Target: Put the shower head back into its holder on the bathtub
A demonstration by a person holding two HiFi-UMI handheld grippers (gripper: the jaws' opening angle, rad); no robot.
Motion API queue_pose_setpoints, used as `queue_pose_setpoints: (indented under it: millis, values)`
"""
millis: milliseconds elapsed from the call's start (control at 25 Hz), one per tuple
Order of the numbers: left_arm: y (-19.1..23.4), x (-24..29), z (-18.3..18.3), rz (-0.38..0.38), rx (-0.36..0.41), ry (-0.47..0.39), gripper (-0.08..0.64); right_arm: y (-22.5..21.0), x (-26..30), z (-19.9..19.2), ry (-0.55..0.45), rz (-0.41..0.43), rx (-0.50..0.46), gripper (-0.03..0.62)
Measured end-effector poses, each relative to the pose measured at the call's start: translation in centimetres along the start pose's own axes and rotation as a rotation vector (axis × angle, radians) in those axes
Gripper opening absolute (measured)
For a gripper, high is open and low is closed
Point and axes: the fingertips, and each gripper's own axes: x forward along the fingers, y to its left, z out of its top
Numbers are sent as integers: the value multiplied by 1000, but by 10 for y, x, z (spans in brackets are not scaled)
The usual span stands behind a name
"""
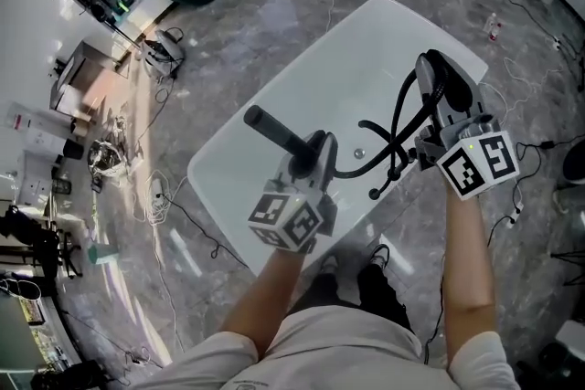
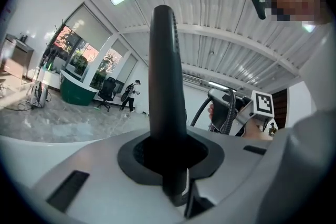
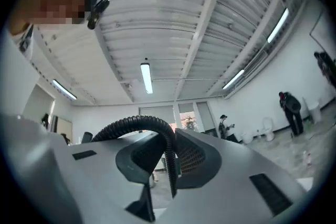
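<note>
My left gripper [image 1: 309,158] is shut on the black, stick-shaped shower head [image 1: 277,134], which juts up and to the left over the white bathtub [image 1: 366,41]. In the left gripper view the shower head [image 2: 167,86] stands upright between the jaws of my left gripper [image 2: 170,160]. My right gripper [image 1: 439,91] is over the tub's right rim, shut on the black ribbed hose [image 1: 402,119]. That hose [image 3: 157,128] arches between the jaws of my right gripper [image 3: 169,160]. From there the hose curves down across the tub toward the left gripper. I cannot make out the holder.
A small round metal fitting [image 1: 359,152] lies in the tub's floor. Cables [image 1: 164,196] and clutter [image 1: 101,151] lie on the marble floor at the left. A bottle [image 1: 494,27] stands at the far right. My shoes [image 1: 379,256] are at the tub's near edge.
</note>
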Motion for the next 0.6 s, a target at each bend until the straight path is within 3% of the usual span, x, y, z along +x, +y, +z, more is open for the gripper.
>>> queue_pose_setpoints:
  millis: [320, 480, 600]
  values:
    - [4, -23, 9, 63, -3, -43, 71, 18, 25, -20, 11, 242, 290, 69]
    - [0, -22, 1, 81, -1, -40, 71, 35, 24, -35, 102, 432, 320, 69]
    - [-5, -25, -7, 85, -1, -23, 71, 26, -8, -50, 151, 438, 368, 69]
